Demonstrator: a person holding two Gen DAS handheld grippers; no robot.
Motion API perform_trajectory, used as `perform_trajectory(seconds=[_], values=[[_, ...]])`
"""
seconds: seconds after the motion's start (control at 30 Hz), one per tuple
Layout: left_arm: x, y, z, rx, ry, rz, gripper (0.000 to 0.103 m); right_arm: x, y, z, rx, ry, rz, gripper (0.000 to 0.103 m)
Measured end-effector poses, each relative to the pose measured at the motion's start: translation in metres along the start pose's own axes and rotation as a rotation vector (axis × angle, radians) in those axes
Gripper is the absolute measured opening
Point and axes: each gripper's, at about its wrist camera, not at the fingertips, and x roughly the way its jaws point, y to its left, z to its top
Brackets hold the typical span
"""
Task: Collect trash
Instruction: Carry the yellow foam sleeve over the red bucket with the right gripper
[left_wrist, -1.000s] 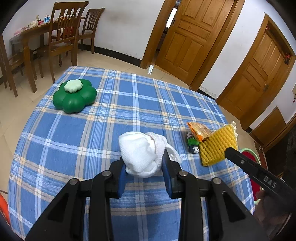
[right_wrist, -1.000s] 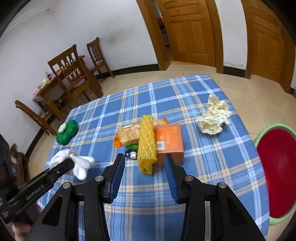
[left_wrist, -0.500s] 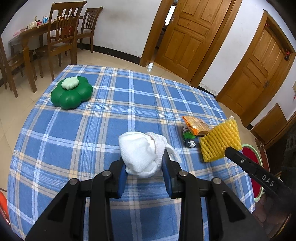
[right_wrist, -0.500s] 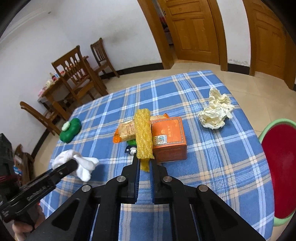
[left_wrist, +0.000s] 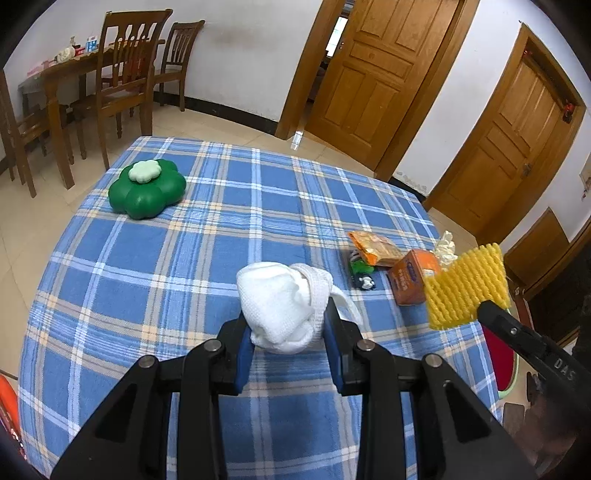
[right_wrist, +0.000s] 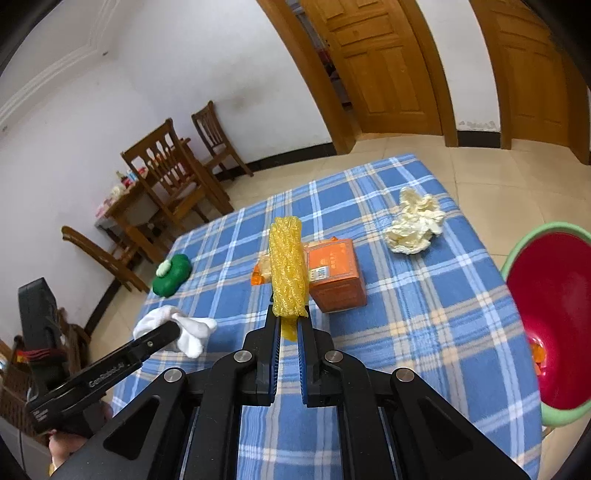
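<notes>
A yellow foam net sleeve (right_wrist: 287, 269), pinched flat at its near end, stands off the bench above the orange carton (right_wrist: 338, 275). A white crumpled cloth wad (left_wrist: 284, 306) is lifted clear of the bench near its front edge. The carton lies near the bench's middle, touching an orange snack wrapper (left_wrist: 375, 247) and a small green-and-black piece (left_wrist: 360, 271). A cream crumpled tissue (right_wrist: 413, 225) sits by the far right corner.
</notes>
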Motion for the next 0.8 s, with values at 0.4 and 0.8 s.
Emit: perform_trajectory(seconds=[0.4,0.8], values=[[-0.006,-0.035,-0.005,0.052,0.015,-0.058,0.033,-0.057,-0.033,-0.007,0.082,-0.100,-0.017,0.009],[-0.006,-0.080,-0.011,0.118,0.042,-0.147,0.034,-0.101,-0.080,-0.016,0.180,-0.169,-0.096,0.009]])
